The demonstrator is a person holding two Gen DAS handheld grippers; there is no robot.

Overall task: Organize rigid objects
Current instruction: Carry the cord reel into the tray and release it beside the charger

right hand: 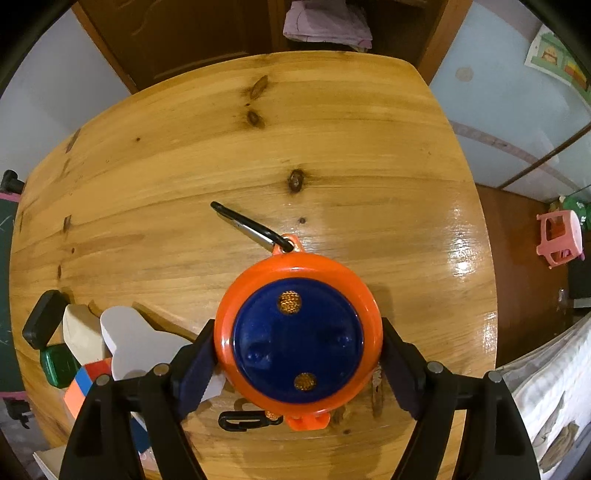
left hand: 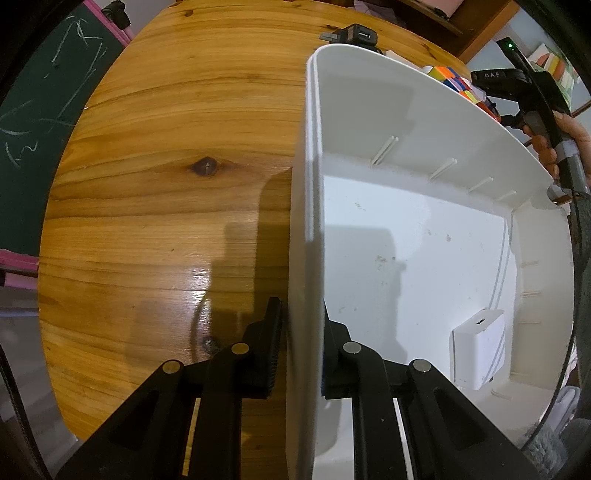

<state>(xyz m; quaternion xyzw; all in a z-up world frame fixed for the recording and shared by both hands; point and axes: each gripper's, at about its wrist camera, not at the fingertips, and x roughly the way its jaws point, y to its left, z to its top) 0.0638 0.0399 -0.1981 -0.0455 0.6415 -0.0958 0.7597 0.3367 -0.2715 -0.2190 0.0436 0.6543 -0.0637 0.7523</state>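
In the left wrist view my left gripper [left hand: 299,350] is shut on the near side wall of a white plastic bin [left hand: 314,184], one finger outside and one inside. A white charger block [left hand: 480,354] lies in the bin's near right corner. My right gripper [right hand: 297,354] is shut on a round orange and blue disc with a black carabiner clip [right hand: 299,336], held above the wooden table [right hand: 258,147]. The right gripper's black body [left hand: 517,92] and the hand holding it show beyond the bin's far rim.
A colourful puzzle cube [left hand: 454,79] and a black adapter [left hand: 351,35] sit behind the bin. At the lower left of the right wrist view lie a black block [right hand: 40,325], a green item [right hand: 59,365], white pieces [right hand: 125,332] and the cube [right hand: 83,384].
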